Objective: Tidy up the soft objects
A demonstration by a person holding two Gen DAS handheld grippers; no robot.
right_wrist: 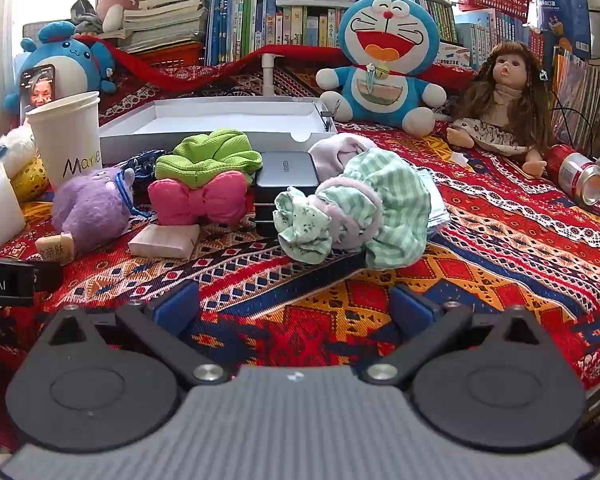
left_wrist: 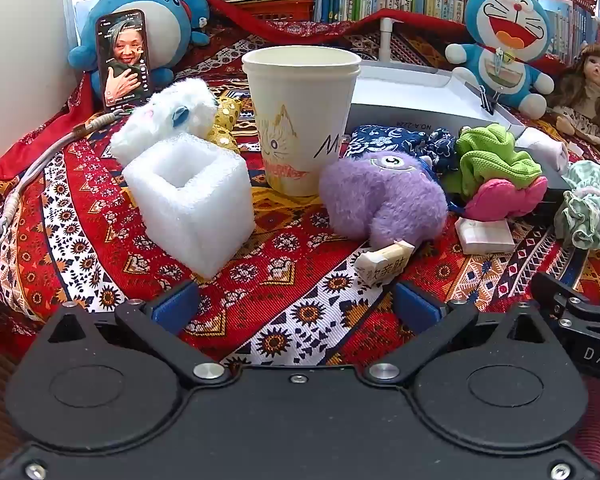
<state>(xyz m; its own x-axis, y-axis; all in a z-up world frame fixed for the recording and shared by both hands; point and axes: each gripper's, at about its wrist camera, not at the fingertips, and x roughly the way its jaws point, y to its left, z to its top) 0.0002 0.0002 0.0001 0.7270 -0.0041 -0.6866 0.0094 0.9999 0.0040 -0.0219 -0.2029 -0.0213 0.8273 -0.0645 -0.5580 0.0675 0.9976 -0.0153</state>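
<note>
Hovering over the red patterned cloth [left_wrist: 292, 300], both the left hand-held gripper [left_wrist: 296, 304] and right hand-held gripper [right_wrist: 294, 306] stand wide apart, empty. Beyond, a fluffy purple plush toy [left_wrist: 380, 200] lies just right of the tall white paper cup [left_wrist: 300, 116]; green-checked fabric scrunchies [right_wrist: 360, 208] lie farther right.

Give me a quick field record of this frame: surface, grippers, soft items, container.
surface: patterned red cloth
left gripper: open, empty
right gripper: open, empty
soft items: purple plush, green scrunchie, pink bow, checked scrunchie
container: white tray, behind the pile, nothing seen inside
cup: paper cup, upright
</note>
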